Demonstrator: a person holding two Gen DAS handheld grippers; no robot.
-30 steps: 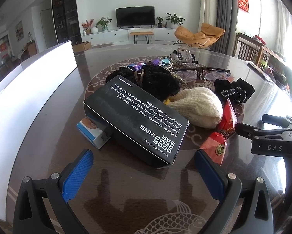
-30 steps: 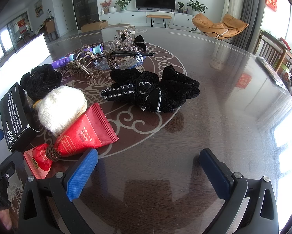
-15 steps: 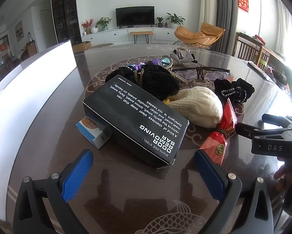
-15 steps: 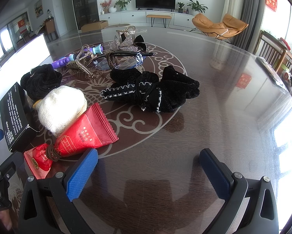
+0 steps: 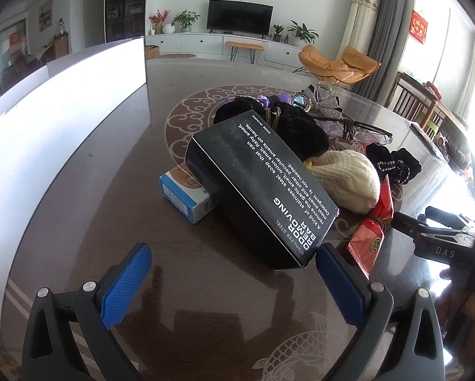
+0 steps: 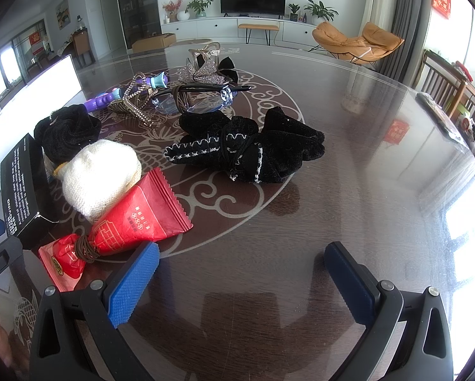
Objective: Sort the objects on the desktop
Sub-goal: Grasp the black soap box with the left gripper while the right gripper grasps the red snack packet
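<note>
Hovering over table (image 6: pixel 348 158), left gripper (image 5: pixel 234 273) jaws wide apart, empty, near black box (image 5: pixel 262 187); right gripper (image 6: pixel 242 273) likewise.

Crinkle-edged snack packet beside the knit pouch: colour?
Red crinkle-edged snack packet with pale printed line art, tied with a brown band; clearest in the right wrist view.

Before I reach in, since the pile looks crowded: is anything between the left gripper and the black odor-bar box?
Nothing visible does. The left gripper is open with the black cardboard box straight ahead over bare table; the small blue carton sits under the box's far left end.
</note>
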